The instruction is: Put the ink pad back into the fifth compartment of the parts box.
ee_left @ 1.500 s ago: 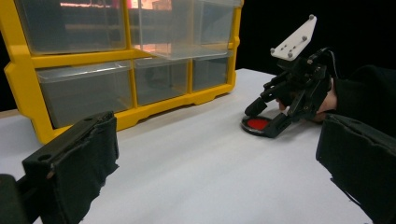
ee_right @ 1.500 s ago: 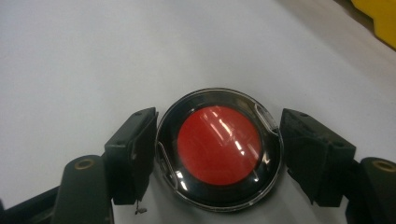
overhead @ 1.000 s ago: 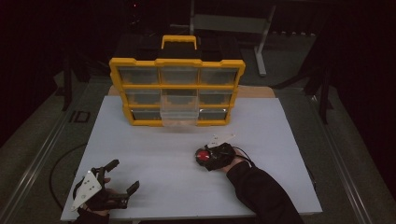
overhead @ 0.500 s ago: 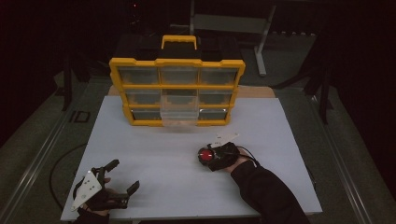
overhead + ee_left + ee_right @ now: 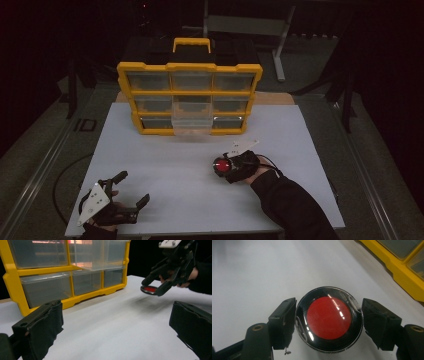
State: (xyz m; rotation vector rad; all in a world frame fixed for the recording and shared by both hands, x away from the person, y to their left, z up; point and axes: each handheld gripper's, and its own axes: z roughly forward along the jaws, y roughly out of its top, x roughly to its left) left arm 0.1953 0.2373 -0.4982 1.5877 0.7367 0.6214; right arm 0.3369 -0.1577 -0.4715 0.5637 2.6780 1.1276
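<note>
Right tool (image 5: pixel 223 166) shifted slightly right, white table (image 5: pixel 170 165), dark room

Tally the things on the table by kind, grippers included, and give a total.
Yellow drawer organizer: 1
Round black case with red centre: 1
Hand-held grippers: 2, the left gripper open, the right gripper shut on the case
Total: 4
</note>
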